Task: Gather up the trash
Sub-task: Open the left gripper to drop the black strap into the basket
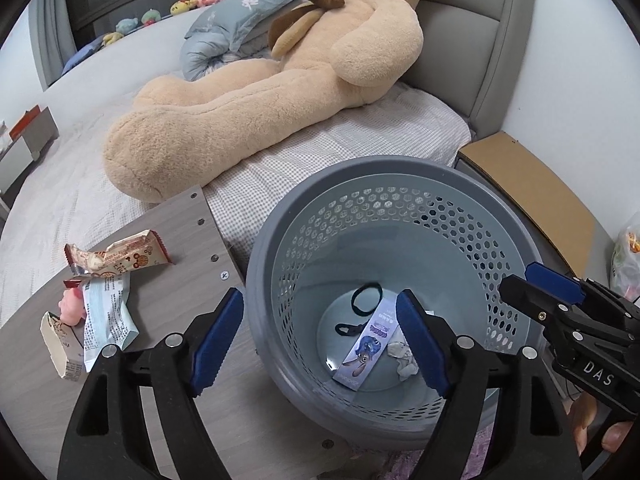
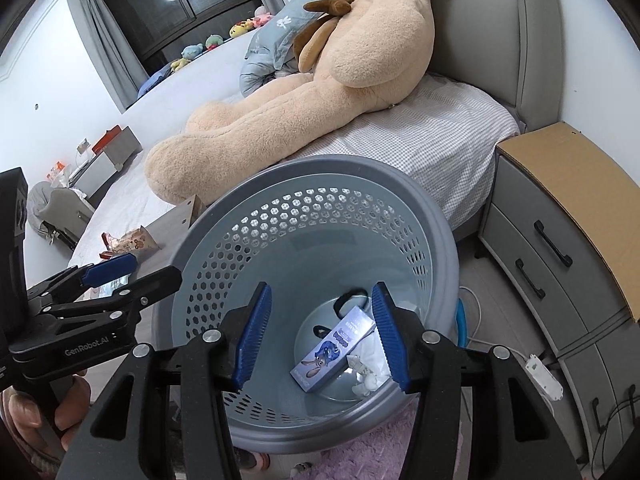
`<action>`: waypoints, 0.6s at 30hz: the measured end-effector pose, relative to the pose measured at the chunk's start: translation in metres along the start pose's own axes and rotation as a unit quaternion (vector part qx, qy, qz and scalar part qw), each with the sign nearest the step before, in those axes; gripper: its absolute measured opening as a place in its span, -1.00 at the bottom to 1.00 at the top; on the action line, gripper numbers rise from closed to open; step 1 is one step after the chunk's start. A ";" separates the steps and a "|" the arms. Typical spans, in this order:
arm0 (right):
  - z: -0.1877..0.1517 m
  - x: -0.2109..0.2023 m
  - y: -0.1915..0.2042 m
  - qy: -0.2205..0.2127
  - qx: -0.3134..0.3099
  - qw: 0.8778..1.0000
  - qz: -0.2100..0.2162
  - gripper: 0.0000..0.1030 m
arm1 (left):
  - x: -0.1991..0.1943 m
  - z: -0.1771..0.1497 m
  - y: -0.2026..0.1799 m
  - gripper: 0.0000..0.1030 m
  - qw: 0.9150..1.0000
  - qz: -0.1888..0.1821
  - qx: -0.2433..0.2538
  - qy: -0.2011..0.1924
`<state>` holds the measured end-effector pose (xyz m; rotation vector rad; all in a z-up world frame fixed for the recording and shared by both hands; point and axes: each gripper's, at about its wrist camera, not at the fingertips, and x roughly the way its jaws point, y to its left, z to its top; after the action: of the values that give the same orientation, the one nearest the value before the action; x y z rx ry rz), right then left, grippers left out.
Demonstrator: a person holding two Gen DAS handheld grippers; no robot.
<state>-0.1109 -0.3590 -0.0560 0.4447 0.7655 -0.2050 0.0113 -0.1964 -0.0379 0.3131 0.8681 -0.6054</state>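
- Left gripper (image 1: 320, 338): jaws spread wide, nothing between the blue pads; it points down over the near rim of the basket, one finger over the board, the other over the basket's inside
- Right gripper (image 2: 320, 338): jaws parted about halfway, released, gripping nothing; it points down into the basket mouth from beside the left gripper
- Grey perforated basket (image 1: 260, 264): directly below both grippers, upright, standing against the edge of the wooden board
- Inside the basket, beyond the fingertips, on its floor: a flat purple carton with a cartoon rabbit (image 1: 366, 350), a crumpled white tissue (image 1: 402, 358) touching the carton's right side, and black loops (image 1: 366, 300) beyond the carton
- Wooden board (image 1: 168, 308): under and to the left of the left gripper
- Trash still on the board, left of the left gripper: a beige snack wrapper (image 1: 124, 256), a pale blue wrapper (image 1: 106, 320) just nearer, a small open carton (image 1: 60, 344) at the board's edge, and a pink item (image 1: 72, 308) between them, partly covered
- Bed with checked sheet (image 1: 360, 140): beyond the basket, a large tan teddy bear (image 1: 280, 80) lying on it
- Grey bedside cabinet (image 2: 560, 260): right of the right gripper, cardboard on top
- A hand (image 2: 24, 416) grips the left gripper's handle, seen from the right wrist
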 end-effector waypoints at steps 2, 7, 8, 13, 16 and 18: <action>-0.001 -0.001 0.001 0.000 0.000 1.000 0.000 -0.02 | -0.004 -0.003 0.002 0.57 1.000 0.003 -0.004 -0.004; -0.005 -0.005 0.009 0.000 -0.009 1.000 -0.003 -0.02 | -0.013 -0.008 0.008 0.72 1.000 0.010 -0.018 -0.014; -0.006 -0.005 0.011 0.000 -0.010 1.000 -0.003 0.00 | -0.016 -0.010 0.010 0.77 1.000 0.012 -0.021 -0.018; -0.008 -0.010 0.023 -0.006 -0.021 1.000 -0.002 0.05 | -0.027 -0.016 0.022 0.84 0.999 0.017 -0.037 -0.032; -0.010 -0.012 0.032 -0.009 -0.029 1.000 0.003 0.08 | -0.034 -0.021 0.032 0.84 0.998 0.019 -0.054 -0.038; -0.011 -0.014 0.038 -0.011 -0.035 0.999 0.004 0.08 | -0.037 -0.025 0.040 0.84 0.997 0.024 -0.066 -0.041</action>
<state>-0.1148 -0.3197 -0.0418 0.3782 0.7461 -0.1748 0.0020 -0.1392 -0.0228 0.1883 0.8140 -0.5108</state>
